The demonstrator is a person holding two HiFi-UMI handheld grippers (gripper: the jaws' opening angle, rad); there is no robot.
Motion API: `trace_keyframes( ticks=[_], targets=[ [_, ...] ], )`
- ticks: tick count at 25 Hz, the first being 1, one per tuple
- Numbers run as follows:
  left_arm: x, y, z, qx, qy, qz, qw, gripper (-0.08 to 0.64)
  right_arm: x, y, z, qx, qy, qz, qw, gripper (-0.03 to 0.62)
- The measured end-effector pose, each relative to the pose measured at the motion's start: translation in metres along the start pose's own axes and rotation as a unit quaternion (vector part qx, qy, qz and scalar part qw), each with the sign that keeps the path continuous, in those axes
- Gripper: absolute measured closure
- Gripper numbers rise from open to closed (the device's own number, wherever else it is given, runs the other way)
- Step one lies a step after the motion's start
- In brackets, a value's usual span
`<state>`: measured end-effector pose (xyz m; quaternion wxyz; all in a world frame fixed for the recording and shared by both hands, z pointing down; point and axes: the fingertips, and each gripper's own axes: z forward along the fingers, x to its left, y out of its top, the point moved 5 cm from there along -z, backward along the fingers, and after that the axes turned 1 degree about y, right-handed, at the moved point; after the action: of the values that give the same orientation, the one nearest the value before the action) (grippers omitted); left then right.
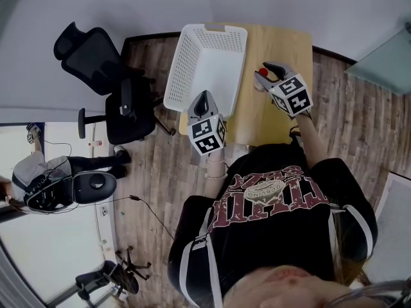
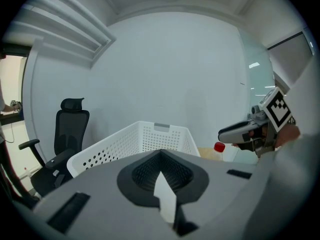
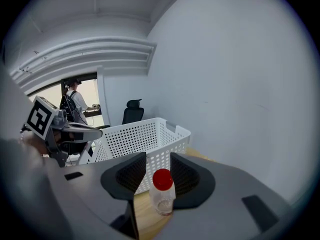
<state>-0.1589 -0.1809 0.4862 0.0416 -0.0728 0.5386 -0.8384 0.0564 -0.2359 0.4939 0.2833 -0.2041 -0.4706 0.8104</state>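
A small clear bottle with a red cap (image 3: 162, 193) stands upright on the wooden table (image 1: 277, 43). My right gripper (image 3: 158, 168) is open, its two dark jaws on either side of the bottle. The head view shows this gripper (image 1: 270, 69) right beside the bottle (image 1: 261, 77). A white perforated basket (image 1: 205, 63) lies on the table's left part. My left gripper (image 1: 204, 99) hovers at the basket's near right corner with its jaws shut and nothing between them. In the left gripper view the gripper (image 2: 161, 156) faces the basket (image 2: 140, 141); the bottle (image 2: 220, 148) and right gripper (image 2: 245, 131) are at right.
A black office chair (image 1: 109, 88) stands on the wood floor left of the table. Another person (image 1: 38, 185) sits at the far left beyond a glass partition. A pale wall runs behind the table. The basket's long side (image 3: 135, 136) stands just left of the bottle.
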Motion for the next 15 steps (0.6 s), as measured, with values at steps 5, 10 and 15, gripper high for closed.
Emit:
trace_keyframes(
  ticks=[5, 10, 15],
  targets=[
    [0.001, 0.0, 0.001, 0.0, -0.003, -0.002, 1.0, 0.512, 0.007, 0.012, -0.001, -0.02, 0.007, -0.001, 1.0, 0.44],
    [-0.001, -0.001, -0.002, -0.003, -0.006, 0.001, 1.0, 0.512, 0.017, 0.02, -0.007, -0.037, 0.011, -0.008, 0.999, 0.48],
    [-0.001, -0.001, -0.004, -0.006, -0.009, -0.001, 0.9999, 0.512, 0.024, 0.027, -0.008, -0.047, 0.017, -0.009, 0.999, 0.492]
  ],
)
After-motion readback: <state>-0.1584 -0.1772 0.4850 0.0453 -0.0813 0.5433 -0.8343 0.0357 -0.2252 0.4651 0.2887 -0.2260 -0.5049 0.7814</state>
